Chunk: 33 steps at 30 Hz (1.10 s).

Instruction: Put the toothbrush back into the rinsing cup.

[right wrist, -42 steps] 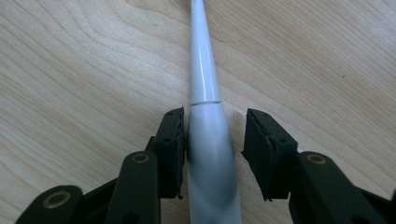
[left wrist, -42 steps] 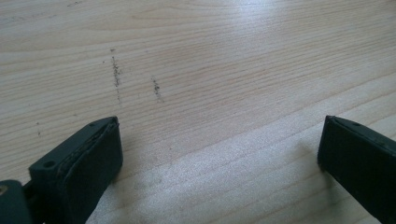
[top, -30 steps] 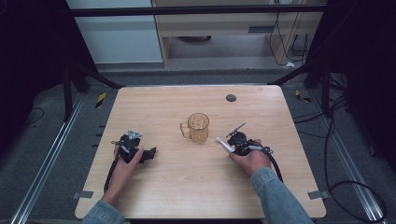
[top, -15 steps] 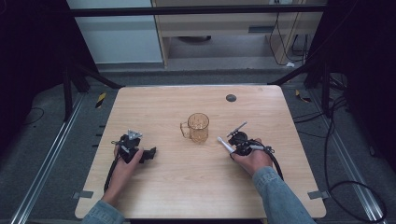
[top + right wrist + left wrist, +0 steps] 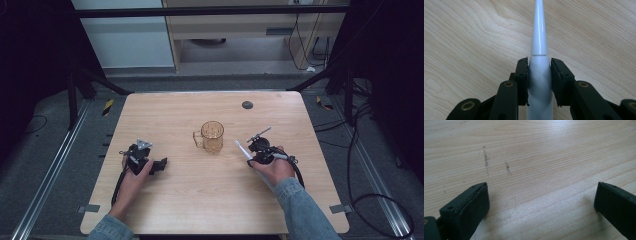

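Pinching a white tapered stick (image 5: pixel 539 75), the right gripper (image 5: pixel 252 150) rests at four o'clock of the amber mug (image 5: pixel 212 136); the left gripper (image 5: pixel 159 165), jaws spread and empty, sits at eight o'clock.

A lab: wooden table (image 5: pixel 170 115) inside a black frame (image 5: pixel 210 10), cables (image 5: pixel 370 200) across grey floor.

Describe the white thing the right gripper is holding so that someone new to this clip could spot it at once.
Start at the wooden table and find the amber glass mug near its middle. Just right of the mug, the right gripper is shut on a slim white stick-like tool, its tip pointing toward the mug. It is the one white, tapered thing there: thick at the jaws, narrowing to a glossy thin stem.
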Each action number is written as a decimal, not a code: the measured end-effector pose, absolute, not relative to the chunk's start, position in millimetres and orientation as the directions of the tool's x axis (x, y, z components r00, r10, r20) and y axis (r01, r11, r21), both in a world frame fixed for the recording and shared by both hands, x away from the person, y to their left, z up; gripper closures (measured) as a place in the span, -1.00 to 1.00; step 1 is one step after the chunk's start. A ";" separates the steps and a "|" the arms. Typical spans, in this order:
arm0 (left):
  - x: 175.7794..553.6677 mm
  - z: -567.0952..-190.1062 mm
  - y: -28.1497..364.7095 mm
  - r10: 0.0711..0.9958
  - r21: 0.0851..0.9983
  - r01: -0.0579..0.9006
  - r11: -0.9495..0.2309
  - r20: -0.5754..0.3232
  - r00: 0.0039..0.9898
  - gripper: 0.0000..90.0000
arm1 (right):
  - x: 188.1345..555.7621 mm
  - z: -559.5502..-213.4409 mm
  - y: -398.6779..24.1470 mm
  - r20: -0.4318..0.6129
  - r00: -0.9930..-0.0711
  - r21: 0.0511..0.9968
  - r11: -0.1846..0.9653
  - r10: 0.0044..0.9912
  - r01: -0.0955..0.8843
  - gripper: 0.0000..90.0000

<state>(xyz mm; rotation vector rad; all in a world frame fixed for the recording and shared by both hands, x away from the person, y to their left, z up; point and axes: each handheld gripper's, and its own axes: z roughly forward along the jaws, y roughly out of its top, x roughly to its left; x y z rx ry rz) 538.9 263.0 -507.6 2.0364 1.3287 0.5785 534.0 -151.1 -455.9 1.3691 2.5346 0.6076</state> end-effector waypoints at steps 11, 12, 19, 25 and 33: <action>538.9 -507.6 263.0 0.919 0.710 0.641 -0.292 0.021 0.395 -1.00 | 537.1 -443.3 -152.8 0.031 -0.548 0.459 0.475 0.836 0.751 0.52; 538.9 -507.6 263.0 0.919 0.710 0.641 -0.291 0.021 0.394 -1.00 | 537.1 -443.3 -152.8 0.031 -0.548 0.459 0.475 0.836 0.751 0.52; 538.9 -507.6 263.0 0.919 0.710 0.641 -0.292 0.021 0.395 -1.00 | 538.1 -439.4 -153.9 0.028 -0.541 0.461 0.470 0.840 0.753 0.52; 538.9 -507.6 263.0 0.919 0.710 0.641 -0.292 0.021 0.395 -1.00 | 539.3 -431.6 -154.3 0.013 -0.543 0.468 0.475 0.839 0.745 0.52; 538.9 -507.6 263.0 0.919 0.710 0.641 -0.292 0.021 0.395 -1.00 | 541.3 -419.2 -153.5 0.004 -0.546 0.486 0.475 0.838 0.733 0.52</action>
